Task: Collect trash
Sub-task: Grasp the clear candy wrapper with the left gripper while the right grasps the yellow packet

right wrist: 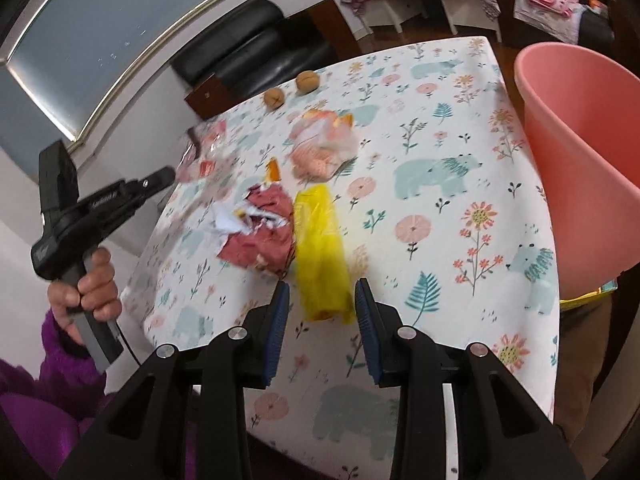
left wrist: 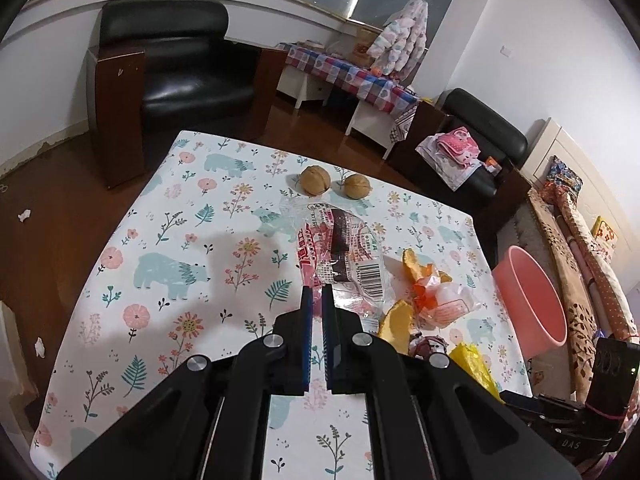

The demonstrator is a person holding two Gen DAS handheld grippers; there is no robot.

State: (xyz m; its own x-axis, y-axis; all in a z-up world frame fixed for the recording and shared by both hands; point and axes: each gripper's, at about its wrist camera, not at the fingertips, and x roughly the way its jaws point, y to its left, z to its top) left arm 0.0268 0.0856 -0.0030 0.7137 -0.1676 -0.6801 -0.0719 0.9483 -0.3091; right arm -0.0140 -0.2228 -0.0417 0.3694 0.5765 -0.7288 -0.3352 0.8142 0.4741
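My left gripper [left wrist: 317, 289] is shut on the near edge of a clear food wrapper with red print and a barcode [left wrist: 344, 252], which lies over the floral tablecloth [left wrist: 160, 240]. In the right wrist view the left gripper [right wrist: 168, 174] holds that wrapper [right wrist: 200, 156] at the table's left side. My right gripper [right wrist: 322, 286] is open, its fingers on either side of the near end of a yellow plastic bag [right wrist: 322, 256]. A crumpled red and white wrapper [right wrist: 264, 228] lies left of it. Orange peel and a clear pinkish bag [right wrist: 320, 140] lie further back.
A pink bin [right wrist: 580, 152] stands off the table's right edge; it also shows in the left wrist view [left wrist: 528, 296]. Two walnuts [left wrist: 316, 180] sit near the far edge. Black armchairs, a checkered side table and bits of paper on the wooden floor surround the table.
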